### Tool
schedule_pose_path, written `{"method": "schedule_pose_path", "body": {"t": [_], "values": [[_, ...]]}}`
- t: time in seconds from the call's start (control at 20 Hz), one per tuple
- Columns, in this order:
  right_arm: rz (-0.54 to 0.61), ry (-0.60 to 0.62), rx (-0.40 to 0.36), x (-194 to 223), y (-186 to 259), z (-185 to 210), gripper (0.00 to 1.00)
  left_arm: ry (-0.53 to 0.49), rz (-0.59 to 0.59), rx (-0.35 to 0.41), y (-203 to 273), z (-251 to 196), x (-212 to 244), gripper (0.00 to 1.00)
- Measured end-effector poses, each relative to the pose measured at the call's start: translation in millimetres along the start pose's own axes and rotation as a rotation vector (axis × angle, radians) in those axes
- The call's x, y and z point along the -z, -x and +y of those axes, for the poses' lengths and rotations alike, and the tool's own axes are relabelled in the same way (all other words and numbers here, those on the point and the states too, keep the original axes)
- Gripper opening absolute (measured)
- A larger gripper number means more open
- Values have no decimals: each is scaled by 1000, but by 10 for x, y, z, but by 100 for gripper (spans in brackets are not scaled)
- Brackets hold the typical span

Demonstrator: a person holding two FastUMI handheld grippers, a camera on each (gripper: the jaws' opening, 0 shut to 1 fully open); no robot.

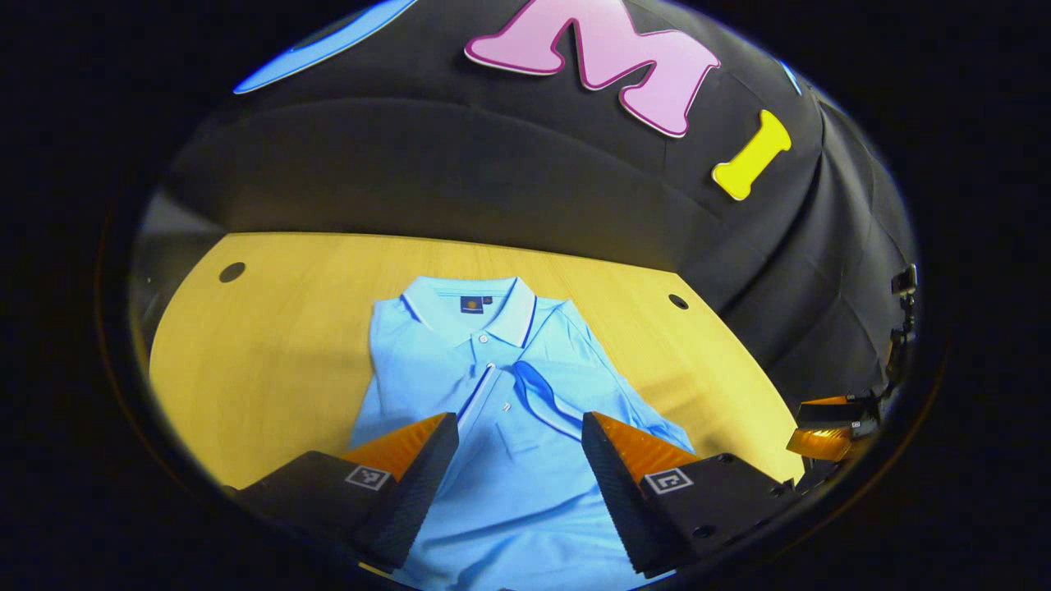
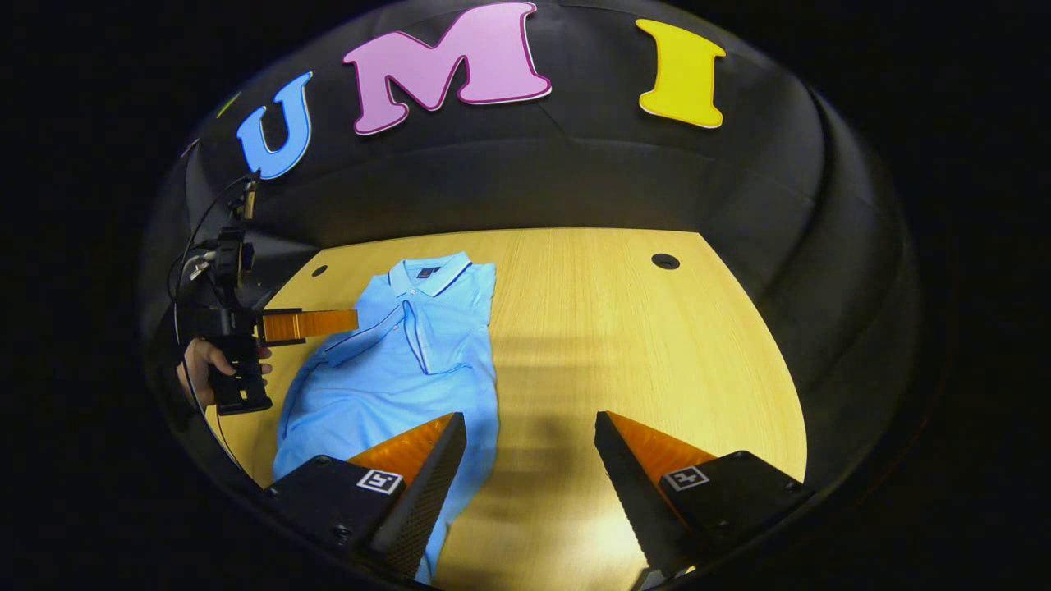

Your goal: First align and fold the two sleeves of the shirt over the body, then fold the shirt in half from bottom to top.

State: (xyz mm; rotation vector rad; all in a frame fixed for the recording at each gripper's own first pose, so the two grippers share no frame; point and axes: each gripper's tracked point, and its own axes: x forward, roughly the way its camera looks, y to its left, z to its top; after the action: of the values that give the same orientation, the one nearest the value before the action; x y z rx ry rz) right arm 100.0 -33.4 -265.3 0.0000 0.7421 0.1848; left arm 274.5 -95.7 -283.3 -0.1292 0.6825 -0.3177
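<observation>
Nearest to the camera in the left gripper view are the two spread fingers of the left gripper [image 1: 519,460], which hang above the lower body of the shirt [image 1: 501,386] and hold nothing. The shirt is a light blue polo that lies flat on the wooden table [image 1: 271,353], collar toward the booth wall, hem toward the person. Both sleeves appear already folded over the body, one sleeve [image 1: 542,390] lying across the chest below the collar.

In the right gripper view, the right gripper [image 2: 530,472] is also spread and empty, over bare table just beside the right edge of the shirt.

The cloth looks thin, light and soft, so I judge it will sag and wrinkle if lifted at one point only. It is better to pinch the hem at its two corners, one per gripper, and carry it up to the collar.
</observation>
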Motion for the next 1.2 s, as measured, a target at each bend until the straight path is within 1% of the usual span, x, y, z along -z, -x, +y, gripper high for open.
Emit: {"method": "schedule_pose_path", "body": {"t": [0.15,0.35,0.65,1.0,1.2], "values": [[11,4,-9,160,136,200,99,-22,-32,-47,377,99,126,98],[43,-1,-26,481,301,477,99,-33,-37,-92,913,166,416,98],[126,-18,-55,1096,493,821,99,-28,20,-126,1630,152,1107,98],[197,-33,-51,1681,668,1023,99,26,102,-121,2031,54,1867,98],[215,-48,-39,1889,705,1051,99,-17,151,-130,2117,30,2225,98]]}}
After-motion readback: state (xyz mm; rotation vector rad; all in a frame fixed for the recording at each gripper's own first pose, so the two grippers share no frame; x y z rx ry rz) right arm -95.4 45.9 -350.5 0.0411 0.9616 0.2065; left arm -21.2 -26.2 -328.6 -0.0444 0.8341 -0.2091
